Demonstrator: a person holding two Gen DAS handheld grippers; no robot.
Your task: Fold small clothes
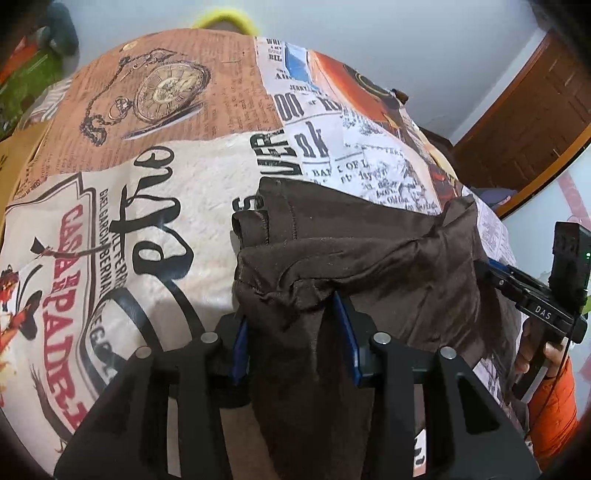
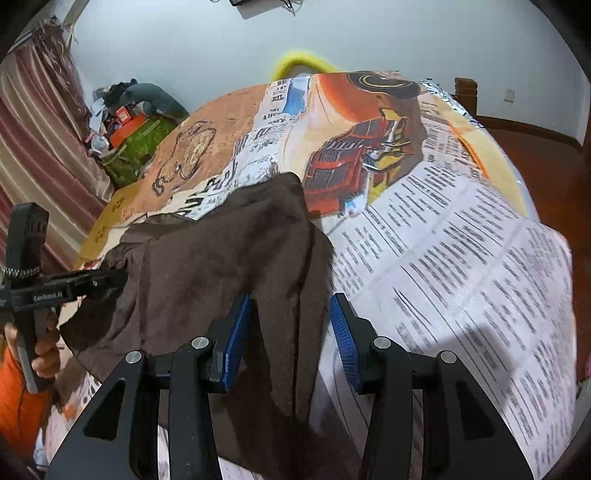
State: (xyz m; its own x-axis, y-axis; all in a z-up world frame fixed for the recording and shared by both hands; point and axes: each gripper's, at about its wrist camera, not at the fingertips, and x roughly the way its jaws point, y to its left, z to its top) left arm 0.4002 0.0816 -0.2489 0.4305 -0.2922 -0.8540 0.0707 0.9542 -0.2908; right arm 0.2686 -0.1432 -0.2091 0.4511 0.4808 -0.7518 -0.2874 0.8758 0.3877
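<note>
Cloth: a small dark brown soft cloth (image 1: 369,254), bunched and wrinkly, lies near the middle of the bed, with part of it lifted off the cover. A stitched hem shows at its 11 o'clock corner in the left wrist view.

Where it sits: on a big printed bed cover with a pocket watch picture, newspaper words and a red truck picture (image 1: 166,192). The cover shows all around the cloth from 9 o'clock round to 2 o'clock.

Left tongs: the left gripper (image 1: 295,339) has its blue pads partly apart, and a thick fold of brown cloth fills the gap between them. It looks like it is holding that fold up, so the cloth hangs and can be laid over.

Right tongs: the right gripper (image 2: 288,339) has its blue pads partly apart too. A strip of cloth hangs between them, touching the left pad, but the right pad stands clear, so I think this one is not pinching.

Why two sides: each hand works one side of the cloth, so it stays stretched and folds flat.

Person: a hand in an orange sleeve (image 1: 554,402) holds the right tongs at 4 o'clock.

Farther out: a yellow fuzzy thing (image 1: 225,18) peeks over the bed at 12 o'clock, in front of a pale wall.
</note>
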